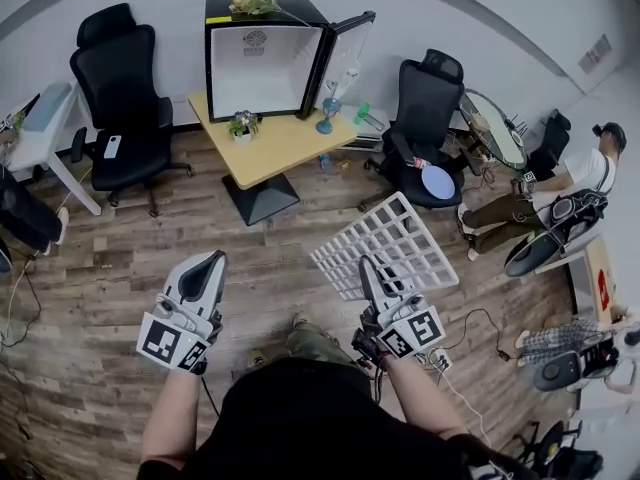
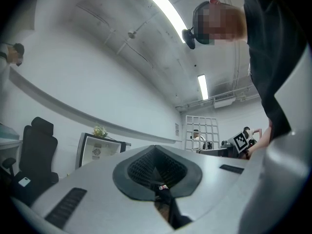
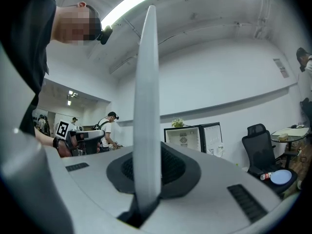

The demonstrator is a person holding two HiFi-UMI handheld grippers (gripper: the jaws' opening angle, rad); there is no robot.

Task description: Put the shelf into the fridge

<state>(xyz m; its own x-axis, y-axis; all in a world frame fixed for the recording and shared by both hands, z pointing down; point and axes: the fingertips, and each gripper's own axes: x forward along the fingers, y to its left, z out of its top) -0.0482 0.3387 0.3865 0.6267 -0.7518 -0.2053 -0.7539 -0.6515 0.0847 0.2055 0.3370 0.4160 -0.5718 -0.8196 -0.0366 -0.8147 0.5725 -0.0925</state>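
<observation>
The white grid shelf hangs over the wooden floor in the head view, and my right gripper is shut on its near edge. In the right gripper view the shelf shows edge-on as a tall white strip rising from between the jaws of the right gripper. The small black fridge stands on the far side of a wooden table, its door swung open to the right and its white inside bare. My left gripper is shut and holds nothing, off to the left of the shelf.
A potted plant and a blue object stand on the table. Black office chairs flank it. At the right a person sits near a round table. Cables run over the floor.
</observation>
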